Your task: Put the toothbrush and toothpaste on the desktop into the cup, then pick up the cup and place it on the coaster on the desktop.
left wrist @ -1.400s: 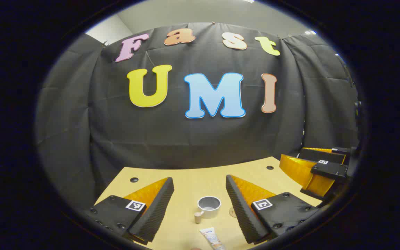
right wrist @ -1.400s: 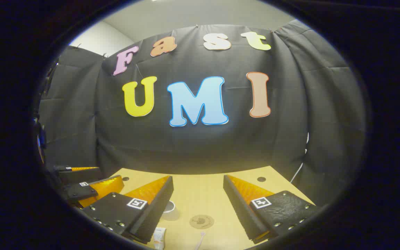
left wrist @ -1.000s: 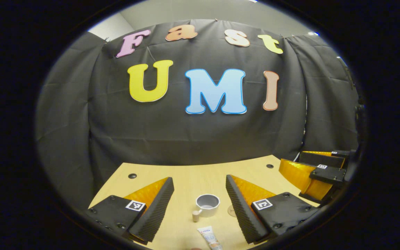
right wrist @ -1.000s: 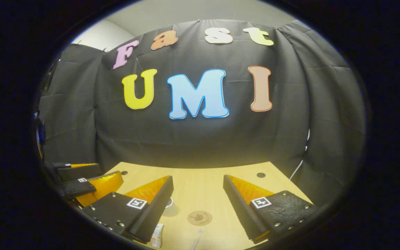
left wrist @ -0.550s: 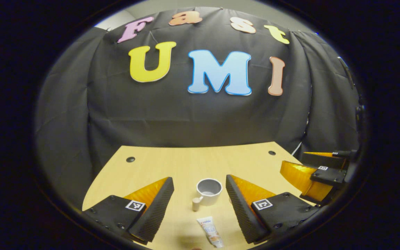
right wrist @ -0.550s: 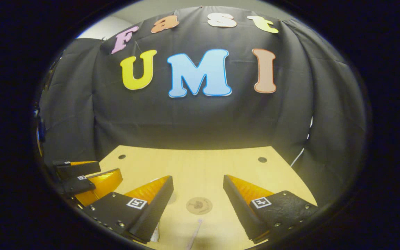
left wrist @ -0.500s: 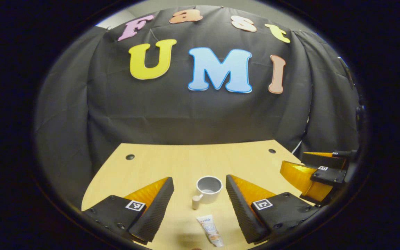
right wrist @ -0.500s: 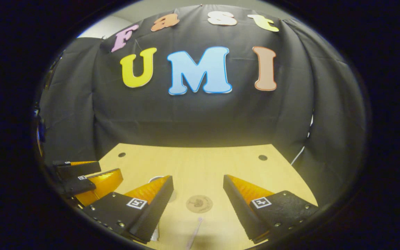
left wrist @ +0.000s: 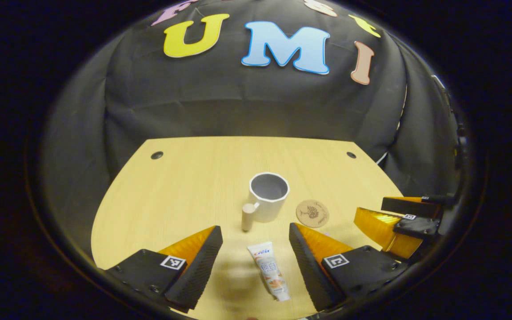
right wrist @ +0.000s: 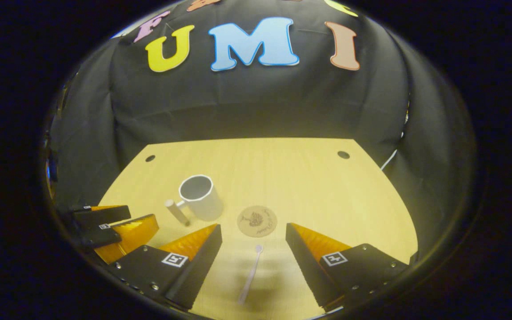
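Observation:
On the wooden desktop (left wrist: 185, 186) stands a white cup (left wrist: 268, 197) with a wooden handle, empty inside. A round cork coaster (left wrist: 312, 213) lies just right of it. The toothpaste tube (left wrist: 269, 276) lies flat between the fingers of my open left gripper (left wrist: 255, 233), which hovers above it. In the right gripper view a pale toothbrush (right wrist: 250, 275) lies between the fingers of my open right gripper (right wrist: 253, 231), with the coaster (right wrist: 257, 221) just beyond and the cup (right wrist: 200, 197) to the left. Each gripper holds nothing.
The other gripper (left wrist: 398, 222) shows at the right edge of the left gripper view, and at the left edge (right wrist: 105, 226) of the right gripper view. Two small dark holes (left wrist: 157, 155) sit near the desktop's far corners. Black cloth closes the booth behind.
Both grippers have tipped downward and risen, so more of the desktop shows. The cup, coaster, toothpaste and toothbrush have not moved. Both grippers stay open.

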Tool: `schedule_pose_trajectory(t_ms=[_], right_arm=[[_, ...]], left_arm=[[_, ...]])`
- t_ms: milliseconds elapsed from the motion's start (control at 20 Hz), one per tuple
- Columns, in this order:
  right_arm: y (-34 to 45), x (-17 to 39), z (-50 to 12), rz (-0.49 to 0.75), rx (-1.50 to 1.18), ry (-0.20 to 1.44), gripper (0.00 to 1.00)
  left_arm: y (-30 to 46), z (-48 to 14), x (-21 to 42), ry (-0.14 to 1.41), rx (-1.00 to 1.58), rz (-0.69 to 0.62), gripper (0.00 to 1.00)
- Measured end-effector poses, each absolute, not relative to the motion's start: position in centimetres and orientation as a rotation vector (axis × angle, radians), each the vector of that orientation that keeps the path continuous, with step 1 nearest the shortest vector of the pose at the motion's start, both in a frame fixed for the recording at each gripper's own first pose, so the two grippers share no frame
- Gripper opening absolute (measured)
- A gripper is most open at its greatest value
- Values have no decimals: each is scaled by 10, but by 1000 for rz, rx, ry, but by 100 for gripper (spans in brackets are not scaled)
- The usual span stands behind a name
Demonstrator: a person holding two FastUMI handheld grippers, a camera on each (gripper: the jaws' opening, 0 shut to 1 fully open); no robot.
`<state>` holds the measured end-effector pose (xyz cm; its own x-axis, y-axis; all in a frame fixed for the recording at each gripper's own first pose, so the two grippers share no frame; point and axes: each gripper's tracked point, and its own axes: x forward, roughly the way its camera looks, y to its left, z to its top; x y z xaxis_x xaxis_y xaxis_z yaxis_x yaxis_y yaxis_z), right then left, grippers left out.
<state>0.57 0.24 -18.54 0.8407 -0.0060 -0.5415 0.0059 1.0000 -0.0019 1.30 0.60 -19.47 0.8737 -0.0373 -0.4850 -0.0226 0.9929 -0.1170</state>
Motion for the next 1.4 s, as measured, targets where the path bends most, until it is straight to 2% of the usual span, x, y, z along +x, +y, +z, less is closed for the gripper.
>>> schedule_pose_trajectory(t_ms=[200,450,500,600,800,1000,1200,1250,1350,1400], right_arm=[[2,-3,-224,-13,14,688,94],[5,-17,-271,-4,40,819,96],[4,-20,-277,-6,44,839,96],[2,-23,-289,-14,53,876,96],[-1,-29,-308,-29,77,932,96],[-4,-36,-324,-38,78,986,96],[-6,-38,-335,-48,64,1022,96],[-9,-37,-336,-56,52,1020,96],[-10,-37,-335,-60,44,1028,94],[-11,-37,-338,-66,32,1039,95]], left_arm=[[0,-232,9,603,-146,-15,94],[-13,-279,-1,769,-190,-20,99],[-15,-287,-4,787,-197,-21,96],[-17,-297,-4,821,-202,-19,99],[-21,-322,-13,909,-216,-3,98],[-23,-339,-17,966,-234,7,96],[-20,-348,-14,996,-202,29,100],[-20,-347,-13,998,-193,29,95],[-16,-349,-14,1011,-163,45,97],[-17,-350,-14,1015,-149,50,95]])
